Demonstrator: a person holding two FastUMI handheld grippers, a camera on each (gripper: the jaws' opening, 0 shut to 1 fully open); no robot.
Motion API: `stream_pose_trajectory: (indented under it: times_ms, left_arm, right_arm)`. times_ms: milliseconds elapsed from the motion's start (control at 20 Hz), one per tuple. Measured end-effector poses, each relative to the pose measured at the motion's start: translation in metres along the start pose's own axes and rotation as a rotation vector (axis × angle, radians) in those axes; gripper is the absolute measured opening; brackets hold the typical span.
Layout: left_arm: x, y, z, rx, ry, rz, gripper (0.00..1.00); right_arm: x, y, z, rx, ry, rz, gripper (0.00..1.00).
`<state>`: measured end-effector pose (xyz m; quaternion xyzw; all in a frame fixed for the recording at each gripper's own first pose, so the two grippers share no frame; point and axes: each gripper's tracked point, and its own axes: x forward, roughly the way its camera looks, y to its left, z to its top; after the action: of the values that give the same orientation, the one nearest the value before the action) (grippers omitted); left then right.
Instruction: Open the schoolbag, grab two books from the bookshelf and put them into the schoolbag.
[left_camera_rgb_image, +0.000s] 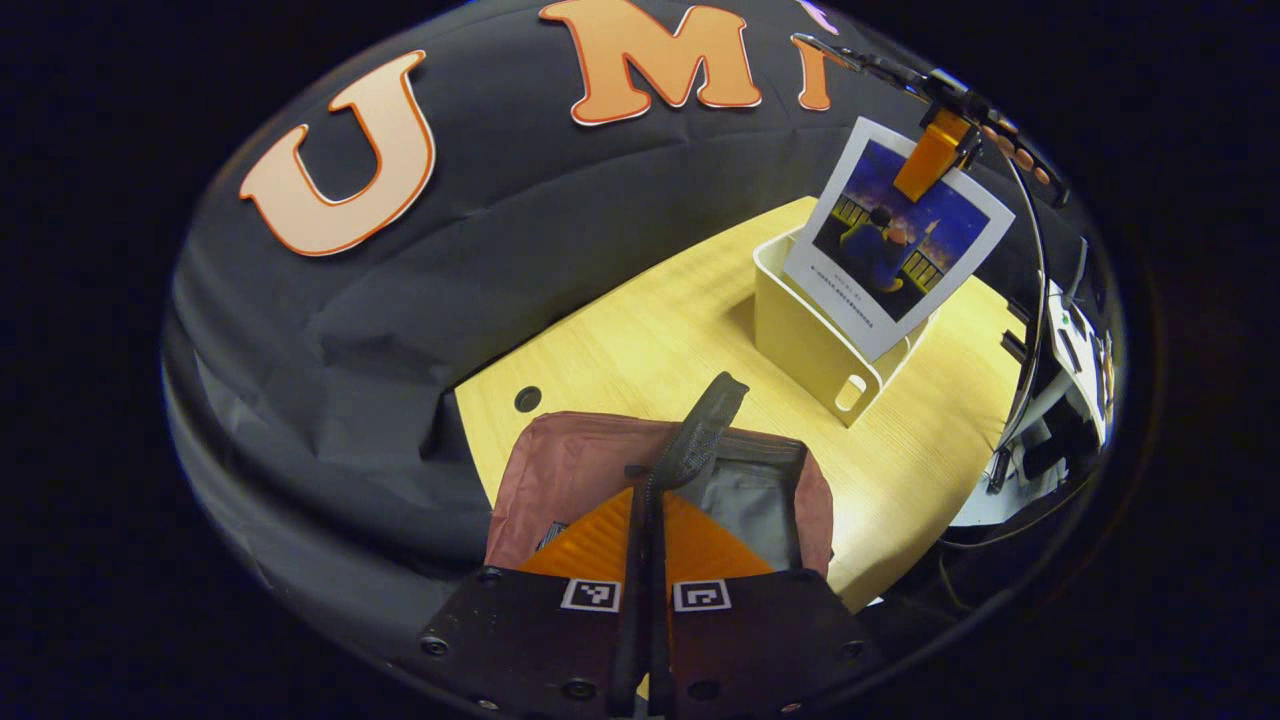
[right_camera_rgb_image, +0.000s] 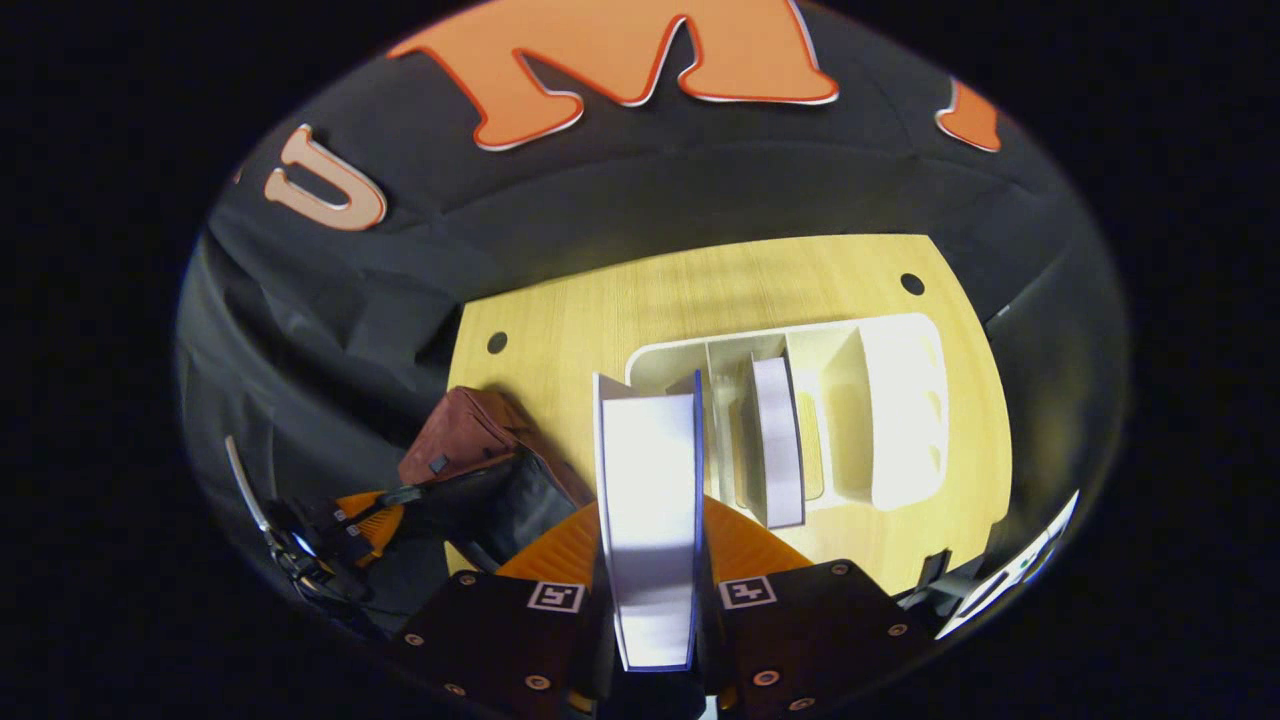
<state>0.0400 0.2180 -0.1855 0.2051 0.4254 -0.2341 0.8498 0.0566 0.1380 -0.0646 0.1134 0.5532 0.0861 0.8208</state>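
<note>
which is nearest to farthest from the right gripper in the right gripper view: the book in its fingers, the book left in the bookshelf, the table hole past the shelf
1. The held book, pinched between the right gripper fingers.
2. The second book, standing in the bookshelf, slightly right.
3. The table hole, beyond the shelf, far right.

We saw bare tabletop between the schoolbag and the bookshelf, wide enough to pass. Above the bookshelf, the lifted book blocked the way; the schoolbag's mouth stood open.
</note>
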Motion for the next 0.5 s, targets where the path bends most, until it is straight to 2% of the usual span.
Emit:
stream_pose_trajectory:
  times_ms: [250, 350, 400, 450, 500]
  left_arm:
    - [0.007, -0.001, 0.009, 0.057, -0.021, -0.055, 0.05]
    - [0.008, 0.000, 0.012, 0.082, -0.024, -0.072, 0.05]
    - [0.006, 0.000, 0.012, 0.088, -0.026, -0.081, 0.10]
    - [0.005, 0.000, 0.013, 0.092, -0.027, -0.090, 0.05]
    - [0.004, 0.000, 0.015, 0.100, -0.030, -0.096, 0.05]
  right_arm:
    - [-0.026, 0.024, -0.027, 0.096, -0.074, 0.059, 0.34]
    - [-0.020, 0.038, -0.048, 0.140, -0.081, 0.097, 0.34]
    - [-0.014, 0.044, -0.058, 0.167, -0.085, 0.117, 0.34]
    - [-0.004, 0.051, -0.068, 0.195, -0.086, 0.134, 0.34]
    - [0.006, 0.057, -0.076, 0.222, -0.087, 0.151, 0.34]
